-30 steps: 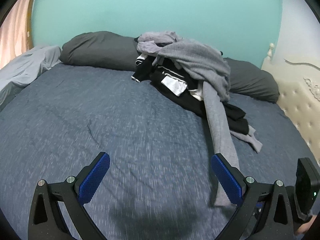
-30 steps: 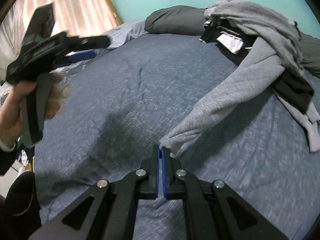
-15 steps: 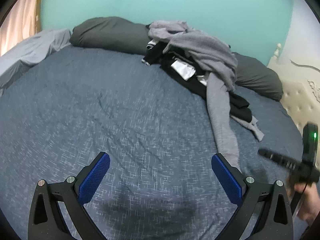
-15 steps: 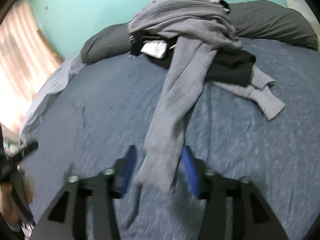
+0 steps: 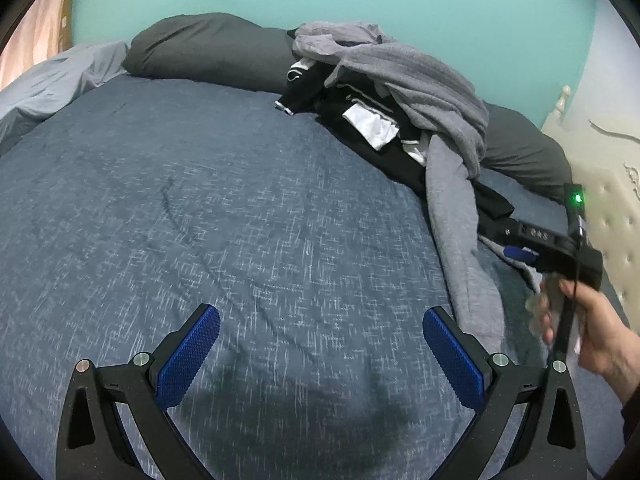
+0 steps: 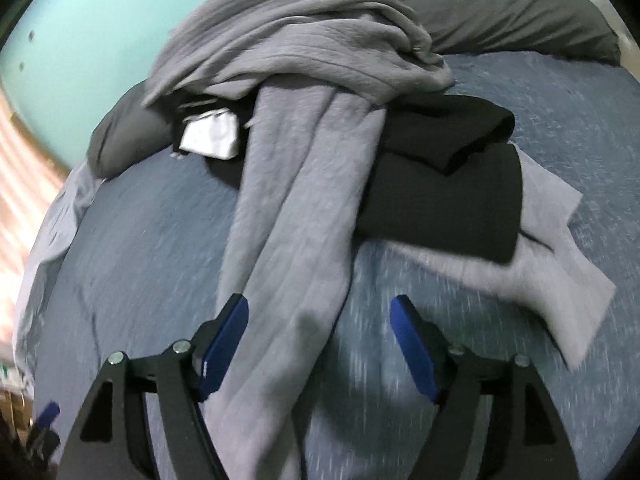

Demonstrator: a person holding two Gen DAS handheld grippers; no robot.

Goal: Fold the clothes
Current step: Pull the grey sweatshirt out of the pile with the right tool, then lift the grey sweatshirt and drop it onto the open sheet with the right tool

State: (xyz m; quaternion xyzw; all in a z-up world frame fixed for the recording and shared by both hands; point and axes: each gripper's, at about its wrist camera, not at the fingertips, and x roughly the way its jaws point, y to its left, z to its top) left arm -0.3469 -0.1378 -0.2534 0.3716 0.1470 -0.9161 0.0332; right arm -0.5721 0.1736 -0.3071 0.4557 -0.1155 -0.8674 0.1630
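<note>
A pile of clothes sits at the head of the bed: a grey knit sweater (image 5: 424,80) on top of black garments (image 5: 360,136). One long grey sleeve (image 6: 296,240) trails down from the pile onto the blue bedspread (image 5: 200,200). My right gripper (image 6: 320,308) is open, and the sleeve lies loose between its fingers, closer to the left one. My left gripper (image 5: 320,320) is open over bare bedspread with nothing in it, left of the sleeve (image 5: 460,260). In the left wrist view a hand (image 5: 596,328) holds the right gripper beside the sleeve.
Dark grey pillows (image 5: 208,48) line the teal wall behind the pile. A second grey sleeve (image 6: 560,280) sticks out from under a folded black garment (image 6: 444,200). A light grey sheet (image 5: 52,84) is bunched at far left. A cream padded headboard (image 5: 612,184) stands at right.
My right gripper, shut on the sleeve's cuff a second ago, has opened and moved up along the sleeve toward the pile. My left gripper stayed open and shifted slightly.
</note>
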